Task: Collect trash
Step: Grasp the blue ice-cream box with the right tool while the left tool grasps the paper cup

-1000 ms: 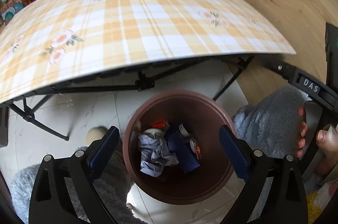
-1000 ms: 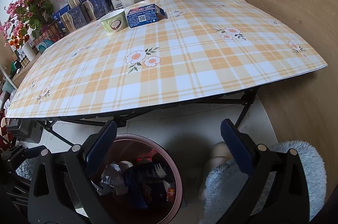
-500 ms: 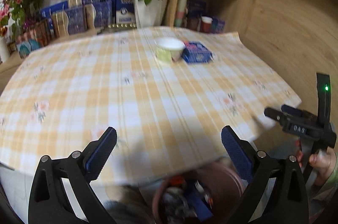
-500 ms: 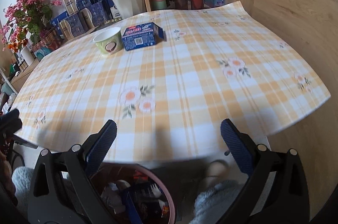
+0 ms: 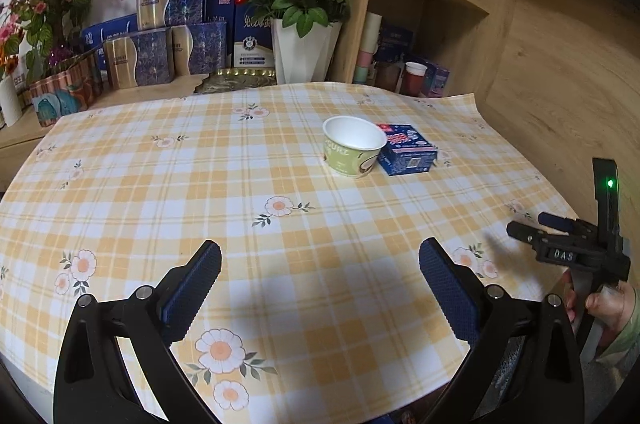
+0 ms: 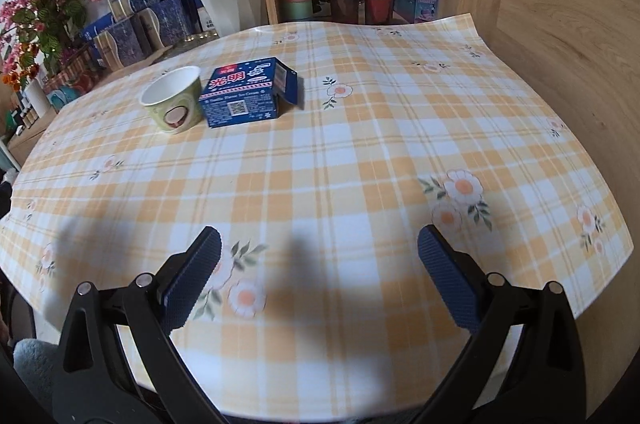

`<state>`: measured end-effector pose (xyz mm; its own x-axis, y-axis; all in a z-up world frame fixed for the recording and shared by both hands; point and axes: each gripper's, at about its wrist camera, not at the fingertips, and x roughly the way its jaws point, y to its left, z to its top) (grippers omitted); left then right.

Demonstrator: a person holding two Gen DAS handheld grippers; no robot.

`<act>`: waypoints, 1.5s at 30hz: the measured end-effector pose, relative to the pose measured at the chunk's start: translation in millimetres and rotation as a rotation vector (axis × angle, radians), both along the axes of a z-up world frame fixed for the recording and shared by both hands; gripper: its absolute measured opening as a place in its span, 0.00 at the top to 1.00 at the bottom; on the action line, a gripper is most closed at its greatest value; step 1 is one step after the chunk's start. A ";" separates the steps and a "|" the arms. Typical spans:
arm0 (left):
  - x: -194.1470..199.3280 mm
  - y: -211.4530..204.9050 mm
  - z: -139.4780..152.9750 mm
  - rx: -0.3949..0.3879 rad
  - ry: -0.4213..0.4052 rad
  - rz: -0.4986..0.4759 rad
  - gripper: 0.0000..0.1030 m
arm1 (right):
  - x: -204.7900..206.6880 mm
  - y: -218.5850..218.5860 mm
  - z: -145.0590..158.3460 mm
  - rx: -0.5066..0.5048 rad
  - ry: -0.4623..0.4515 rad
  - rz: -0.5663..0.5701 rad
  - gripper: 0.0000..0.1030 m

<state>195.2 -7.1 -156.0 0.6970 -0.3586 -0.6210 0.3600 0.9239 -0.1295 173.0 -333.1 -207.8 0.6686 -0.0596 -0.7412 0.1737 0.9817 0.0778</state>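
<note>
A desk (image 5: pixel 168 184) covered with a yellow-and-white checked cloth printed with flowers fills most of both views, with wooden shelving (image 5: pixel 436 4) behind its far right corner and a white vase of red roses (image 5: pixel 304 52) at the far edge. Toward the far side of the desk stand the two pieces of trash: a blue ice cream box (image 6: pixel 250 92), one end flap open, and just left of it, touching or nearly so, an empty paper cup (image 6: pixel 174 104) with a green coconut print, upright. The left hand-held gripper (image 5: pixel 320 284) hangs over the near edge of the desk, jaws spread wide and holding nothing. The right hand-held gripper (image 6: pixel 318 282) is likewise wide apart and empty above the near edge; in the left view its black body sits at the right, gripped by a hand (image 5: pixel 608 308).
</note>
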 end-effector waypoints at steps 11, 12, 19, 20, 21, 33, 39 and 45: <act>27.1 14.4 -18.3 -0.021 0.030 0.052 0.06 | 48.0 6.2 -9.2 -0.034 0.031 0.043 0.06; 28.1 16.0 -18.3 -0.024 0.028 0.058 0.06 | 52.1 7.2 -9.3 -0.037 0.031 0.047 0.06; 36.9 31.6 -20.6 -0.045 0.030 0.105 0.06 | 93.8 24.6 -6.7 -0.055 0.020 0.099 0.06; 37.8 33.1 -21.7 -0.047 0.032 0.110 0.06 | 99.5 27.3 -6.8 -0.063 0.017 0.106 0.06; 38.8 33.6 -22.3 -0.046 0.034 0.111 0.06 | 106.7 30.2 -7.2 -0.071 0.018 0.114 0.06; 53.4 29.5 -30.5 -0.037 0.042 0.101 0.06 | 177.8 60.5 -15.2 -0.087 0.052 0.151 0.06; 70.6 13.6 -27.6 -0.041 0.036 0.063 0.06 | 205.8 55.1 -29.8 -0.060 0.098 0.154 0.14; 99.4 -31.8 -28.1 -0.031 0.016 -0.059 0.06 | 190.9 38.8 -19.0 -0.049 0.048 0.150 0.22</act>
<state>294.7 -38.9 -184.1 0.6640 -0.4183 -0.6197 0.4114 0.8965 -0.1644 363.9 -294.2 -226.8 0.6365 0.0016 -0.7713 0.0269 0.9993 0.0243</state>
